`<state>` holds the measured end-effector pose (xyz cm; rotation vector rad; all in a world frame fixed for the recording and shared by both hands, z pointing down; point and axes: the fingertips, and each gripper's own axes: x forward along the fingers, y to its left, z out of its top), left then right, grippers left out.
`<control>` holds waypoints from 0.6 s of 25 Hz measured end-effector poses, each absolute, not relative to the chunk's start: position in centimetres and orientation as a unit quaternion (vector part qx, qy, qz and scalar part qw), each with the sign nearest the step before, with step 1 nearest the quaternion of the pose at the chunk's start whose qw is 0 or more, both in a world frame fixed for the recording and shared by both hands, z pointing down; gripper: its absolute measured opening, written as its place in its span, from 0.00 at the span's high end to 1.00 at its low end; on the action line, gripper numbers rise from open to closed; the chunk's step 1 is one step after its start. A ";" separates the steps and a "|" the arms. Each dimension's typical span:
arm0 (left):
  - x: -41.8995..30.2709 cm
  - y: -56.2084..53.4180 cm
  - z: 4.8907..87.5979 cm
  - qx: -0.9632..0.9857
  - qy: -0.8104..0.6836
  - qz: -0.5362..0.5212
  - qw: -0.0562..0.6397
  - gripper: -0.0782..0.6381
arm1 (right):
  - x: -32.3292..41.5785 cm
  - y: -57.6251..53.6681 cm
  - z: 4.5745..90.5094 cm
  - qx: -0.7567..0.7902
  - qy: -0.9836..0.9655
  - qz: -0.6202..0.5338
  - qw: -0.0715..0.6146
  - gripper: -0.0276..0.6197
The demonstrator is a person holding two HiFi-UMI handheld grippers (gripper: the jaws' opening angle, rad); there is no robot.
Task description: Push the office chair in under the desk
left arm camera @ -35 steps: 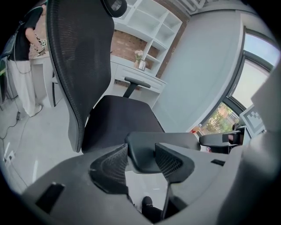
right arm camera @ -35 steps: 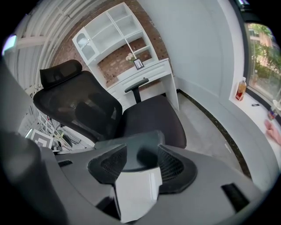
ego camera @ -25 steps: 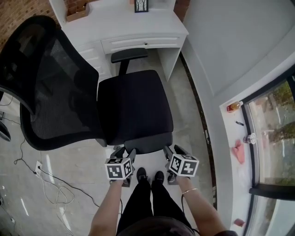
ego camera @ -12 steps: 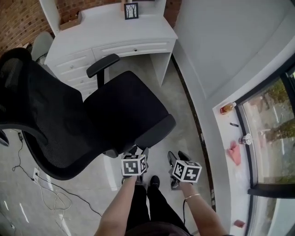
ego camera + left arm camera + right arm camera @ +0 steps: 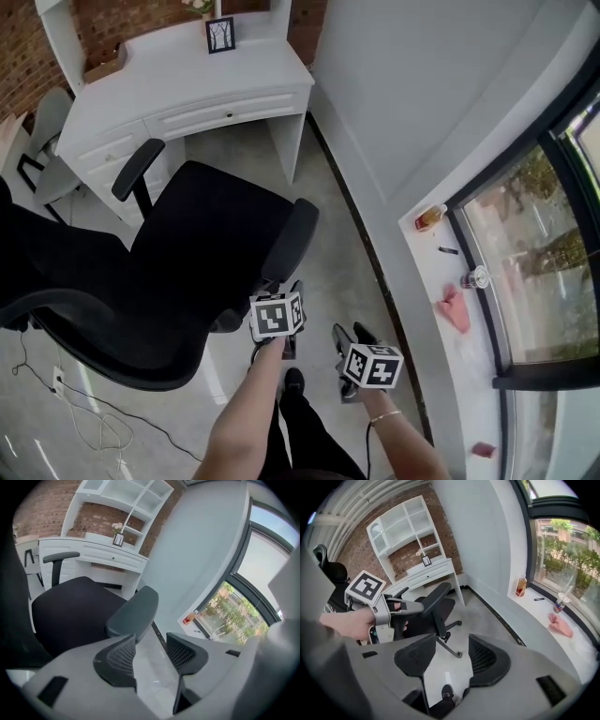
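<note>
The black office chair (image 5: 202,239) stands turned in front of the white desk (image 5: 178,80), with its mesh back (image 5: 89,323) at the lower left. My left gripper (image 5: 292,291) is at the near armrest (image 5: 291,239). In the left gripper view this gripper (image 5: 151,641) has its jaws opening with only floor between them, and the armrest (image 5: 133,611) lies just beyond the left jaw. My right gripper (image 5: 353,334) hangs open over the floor to the right, apart from the chair. The right gripper view shows this gripper (image 5: 452,656) open above my shoes, with the left gripper (image 5: 396,606) by the chair (image 5: 433,602).
A framed picture (image 5: 221,35) stands on the desk. A grey chair (image 5: 47,117) sits at the desk's left end. Cables (image 5: 84,422) trail on the floor at lower left. The wall and a window sill (image 5: 427,272) with a bottle (image 5: 431,217) and cup (image 5: 475,277) run along the right.
The chair has swivelled, its back swinging toward the lower left and its near armrest turning to a diagonal. The left gripper followed the armrest; the right gripper has come away from the chair.
</note>
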<state>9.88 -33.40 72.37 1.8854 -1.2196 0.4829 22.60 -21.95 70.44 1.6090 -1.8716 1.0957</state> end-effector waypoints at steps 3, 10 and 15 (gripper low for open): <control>13.0 -32.8 70.7 0.766 -0.462 0.175 0.410 0.61 | 23.9 -21.6 69.8 0.587 -0.678 0.389 0.210 0.65; 14.2 -27.9 67.5 0.801 -0.443 0.177 0.362 0.61 | 25.7 -22.3 66.4 0.588 -0.702 0.361 0.179 0.65; 12.9 -25.3 64.5 0.807 -0.459 0.166 0.332 0.61 | 24.8 -22.9 63.8 0.567 -0.735 0.334 0.165 0.65</control>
